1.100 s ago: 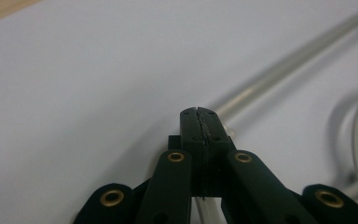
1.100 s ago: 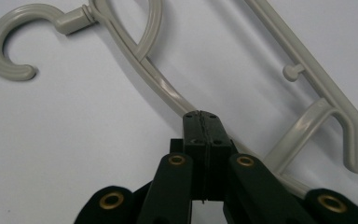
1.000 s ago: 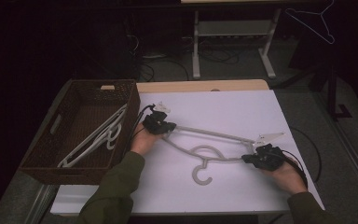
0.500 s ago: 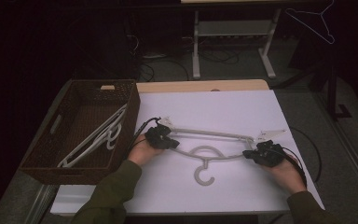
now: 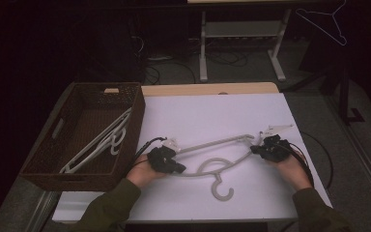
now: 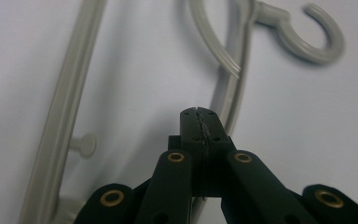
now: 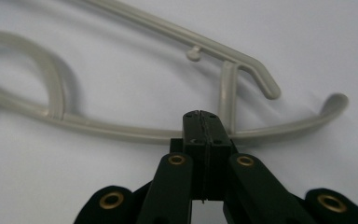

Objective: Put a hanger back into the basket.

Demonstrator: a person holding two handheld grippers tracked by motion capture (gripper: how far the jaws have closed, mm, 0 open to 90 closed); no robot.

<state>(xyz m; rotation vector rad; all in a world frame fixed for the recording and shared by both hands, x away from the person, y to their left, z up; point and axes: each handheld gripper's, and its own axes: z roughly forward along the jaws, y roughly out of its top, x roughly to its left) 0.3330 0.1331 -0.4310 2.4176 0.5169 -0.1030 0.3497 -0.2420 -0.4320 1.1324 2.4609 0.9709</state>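
The pale grey plastic clothes hanger (image 5: 212, 166) looks light, stiff and slick; both the left gripper (image 6: 199, 116) and right gripper (image 7: 200, 117) have jaws closed empty, with its thin lower arm just beyond their tips the likely hold.

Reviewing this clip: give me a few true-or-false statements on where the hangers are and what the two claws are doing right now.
1. A grey hanger lies on the white table. True.
2. The wicker basket has nothing in it. False: white hangers lie in it.
3. Both claws have their jaws pressed together. True: left claw, right claw.
4. The hanger's hook points away from the person. False: it points toward the person.
5. The basket stands by the right claw. False: it stands on the left claw's side.
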